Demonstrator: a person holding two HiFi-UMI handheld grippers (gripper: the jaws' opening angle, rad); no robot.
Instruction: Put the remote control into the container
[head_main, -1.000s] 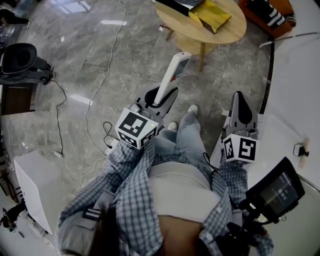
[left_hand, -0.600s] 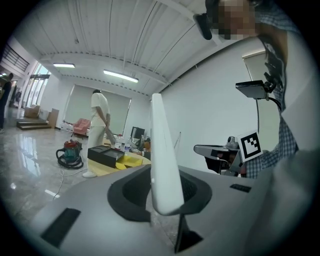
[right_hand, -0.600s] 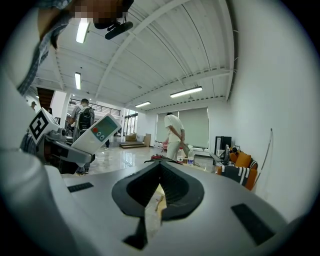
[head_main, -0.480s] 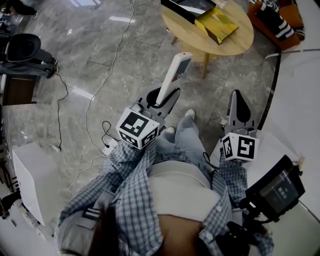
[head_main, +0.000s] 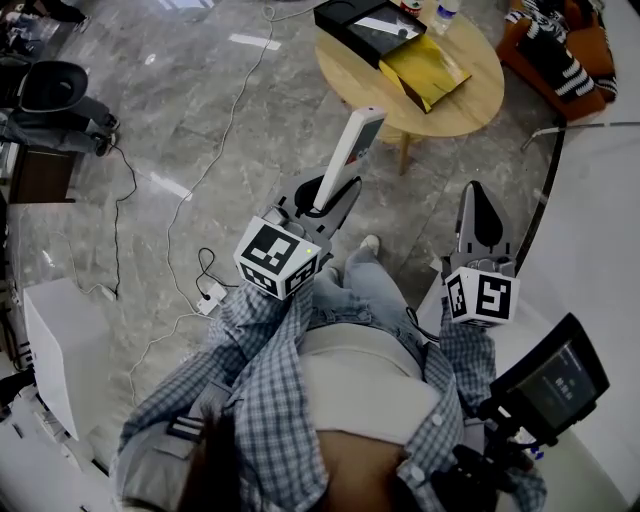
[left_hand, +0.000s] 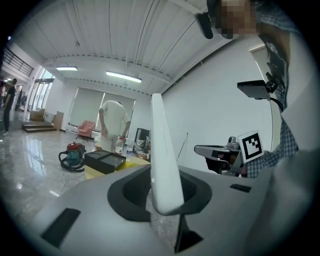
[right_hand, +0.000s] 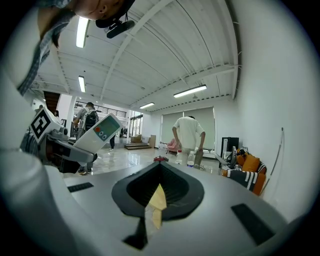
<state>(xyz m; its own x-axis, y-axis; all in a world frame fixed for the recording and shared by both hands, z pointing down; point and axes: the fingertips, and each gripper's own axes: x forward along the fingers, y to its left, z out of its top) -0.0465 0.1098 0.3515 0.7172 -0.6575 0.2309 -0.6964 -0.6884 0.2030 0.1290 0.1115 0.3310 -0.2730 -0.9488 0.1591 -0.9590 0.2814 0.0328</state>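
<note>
My left gripper (head_main: 335, 192) is shut on the lower end of a long white remote control (head_main: 350, 150), which sticks up and forward from the jaws. In the left gripper view the remote (left_hand: 162, 160) stands upright between the pads. A black flat container (head_main: 368, 28) lies on the round wooden table (head_main: 455, 105) ahead, well beyond the remote; the left gripper view shows the container (left_hand: 104, 161) too. My right gripper (head_main: 481, 212) is shut and empty, level with the left one, and its own view shows the right gripper (right_hand: 159, 170) with jaws together.
A yellow bag (head_main: 425, 68) lies beside the container on the table. A person in a white shirt (right_hand: 189, 134) bends over the table's far side. An orange sofa (right_hand: 249, 171) stands to the right, cables (head_main: 205, 170) and a vacuum cleaner (left_hand: 72, 156) on the floor to the left.
Both grippers and the view have advanced toward the round table, which now shows fuller and lower in the head view. The hold on the remote is unchanged.
</note>
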